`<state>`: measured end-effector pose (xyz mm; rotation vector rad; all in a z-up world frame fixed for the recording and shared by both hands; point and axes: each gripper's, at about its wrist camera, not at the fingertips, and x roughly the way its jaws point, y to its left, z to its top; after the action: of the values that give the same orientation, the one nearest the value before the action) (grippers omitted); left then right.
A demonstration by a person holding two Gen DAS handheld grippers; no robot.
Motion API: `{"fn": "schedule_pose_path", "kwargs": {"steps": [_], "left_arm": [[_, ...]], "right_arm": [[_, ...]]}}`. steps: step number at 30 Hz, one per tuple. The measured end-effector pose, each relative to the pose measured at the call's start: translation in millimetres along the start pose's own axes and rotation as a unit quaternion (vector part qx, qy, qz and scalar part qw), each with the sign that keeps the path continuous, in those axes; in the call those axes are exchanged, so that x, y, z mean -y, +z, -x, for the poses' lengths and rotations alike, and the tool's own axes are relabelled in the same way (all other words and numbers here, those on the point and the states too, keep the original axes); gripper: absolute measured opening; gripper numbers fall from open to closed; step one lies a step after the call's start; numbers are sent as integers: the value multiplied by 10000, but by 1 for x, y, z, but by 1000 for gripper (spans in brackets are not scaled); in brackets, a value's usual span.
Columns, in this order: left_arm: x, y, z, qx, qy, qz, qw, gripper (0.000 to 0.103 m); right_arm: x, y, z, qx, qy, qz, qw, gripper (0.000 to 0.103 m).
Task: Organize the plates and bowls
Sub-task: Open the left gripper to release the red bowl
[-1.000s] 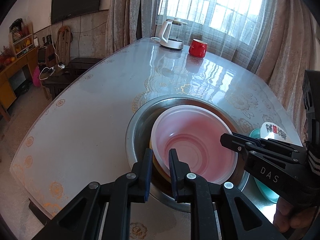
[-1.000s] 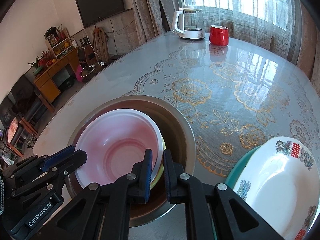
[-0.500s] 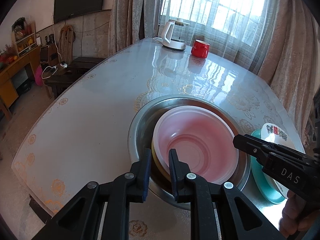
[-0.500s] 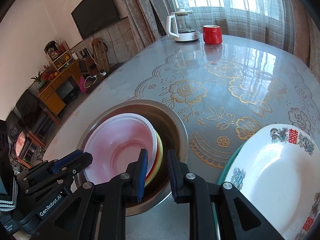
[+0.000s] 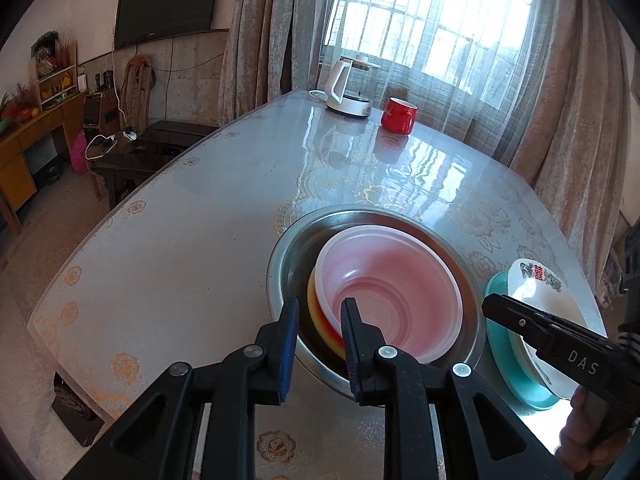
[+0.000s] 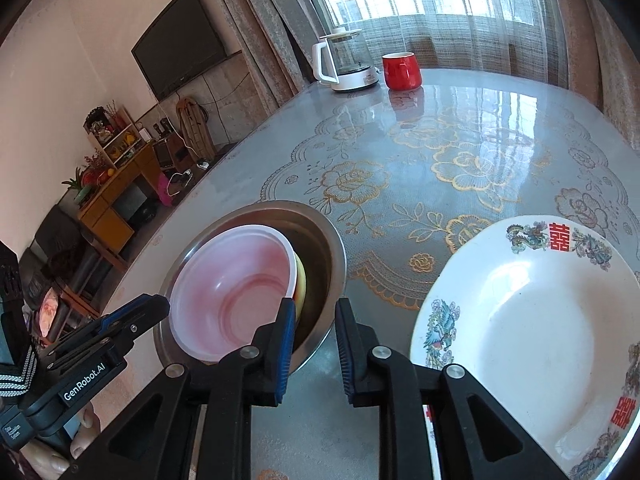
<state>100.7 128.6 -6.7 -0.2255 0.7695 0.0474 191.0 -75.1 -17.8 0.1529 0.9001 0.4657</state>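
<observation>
Since earlier: both tongs have pulled back off the bowl stack; right tongs (image 6: pixel 312 328) have slid toward the plates, and more of the yellow bowl's rim now shows.
Pink bowl (image 5: pixel 388 292): thin, translucent plastic, round, ridged rings in the base; sits topmost in the stack, tilted.
Yellow bowl (image 5: pixel 316 312): only a glossy rim crescent shows under the pink one, red-orange at its lower edge.
Steel basin (image 5: pixel 280 276): wide, round, brushed metal, dull inner wall; holds the bowl stack, stands on the worktop (image 5: pixel 180 248).
White plate (image 6: pixel 532 320): glazed, shallow, printed with birds and red characters at the rim; rests on a teal plate (image 5: pixel 500 344) just beside the basin.
Left tongs (image 5: pixel 319 320): black fingers, blue pad; jaws narrow and opening, straddling the near rims of the stack, pads not pressing; angled downward.
Right tongs: narrow gap, nothing gripped; fingertips above the basin's rim on the plate side, angled downward.
Worktop: glossy clear cover over gold floral lace cloth.
Far end: white kettle (image 6: pixel 344 64), red mug (image 6: pixel 401 71), well apart from the basin.
</observation>
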Motion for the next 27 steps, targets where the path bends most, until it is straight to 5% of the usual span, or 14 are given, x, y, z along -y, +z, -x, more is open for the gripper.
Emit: {"fn": "schedule_pose_path", "kwargs": {"steps": [20,27], "left_arm": [[-22,-27,8,101,-2,336,9994,22],[-14,-19,0,179,168,87,9997,22]], "right_arm": [[-1,-21,1,-126,339,22,9993,25],[-10,-22,-6,-158,293,117,9994,30]]}}
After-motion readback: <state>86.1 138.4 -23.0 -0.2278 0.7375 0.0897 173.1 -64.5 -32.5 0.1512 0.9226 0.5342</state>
